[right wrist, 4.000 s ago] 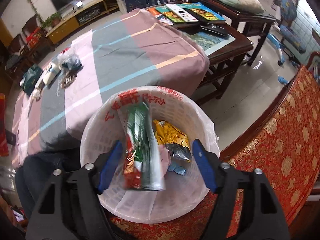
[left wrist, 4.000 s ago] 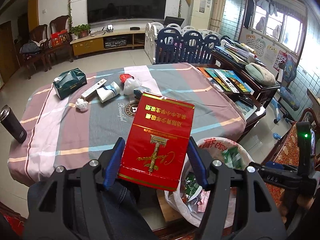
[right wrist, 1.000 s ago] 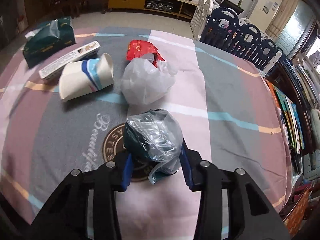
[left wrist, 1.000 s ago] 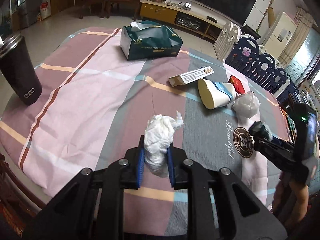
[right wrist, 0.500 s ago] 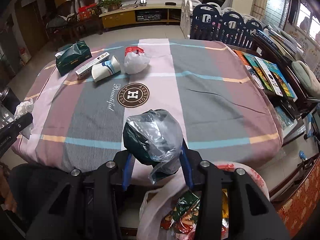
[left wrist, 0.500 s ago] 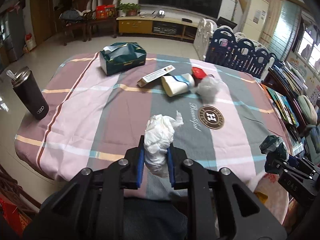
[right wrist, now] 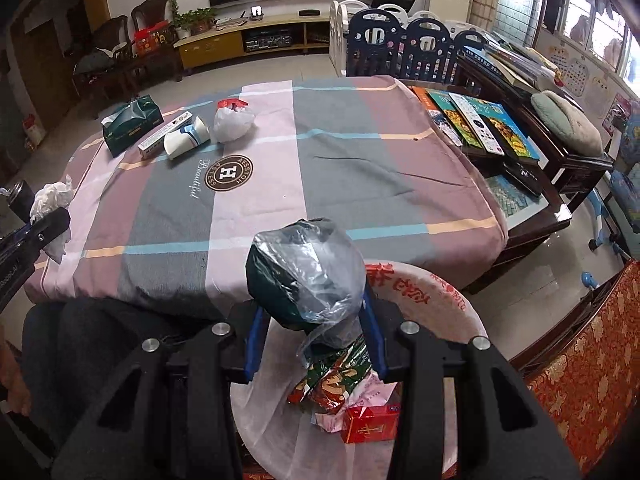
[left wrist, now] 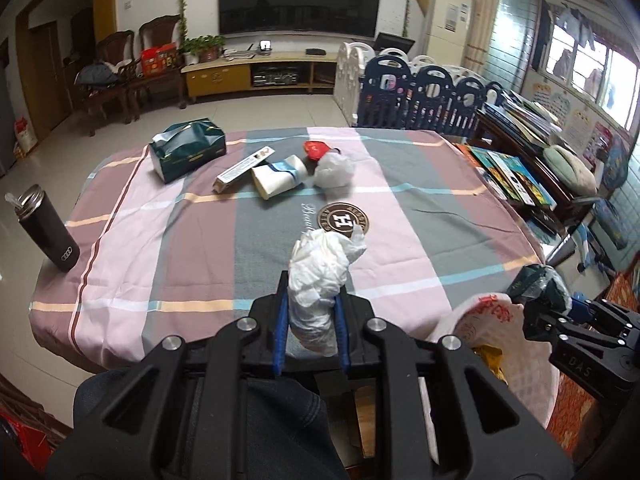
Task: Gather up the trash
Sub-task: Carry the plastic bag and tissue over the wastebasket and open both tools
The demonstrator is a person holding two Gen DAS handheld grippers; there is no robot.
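My left gripper (left wrist: pixel 310 320) is shut on a crumpled white tissue (left wrist: pixel 322 276), held off the table's near edge. My right gripper (right wrist: pixel 312 332) is shut on a dark green wad wrapped in clear plastic (right wrist: pixel 306 274), held above the white lined trash basket (right wrist: pixel 452 308); the wad also shows in the left wrist view (left wrist: pixel 540 282). The basket holds snack wrappers (right wrist: pixel 334 376) and a red carton (right wrist: pixel 370 426). On the checked tablecloth (left wrist: pixel 400 216) lie a paper cup (left wrist: pixel 280 176), a long thin box (left wrist: pixel 244 168), a white plastic bag (left wrist: pixel 334 170) and a red wrapper (left wrist: pixel 316 148).
A green tissue pack (left wrist: pixel 188 152) lies at the table's far left. A black tumbler (left wrist: pixel 48 232) stands at the left edge. Books and a remote (right wrist: pixel 476 124) lie on a dark side table at right. A red patterned seat (right wrist: pixel 584 376) is beside the basket.
Both grippers have pulled back from the table toward the basket with their loads. The right gripper now hangs over the basket's opening.
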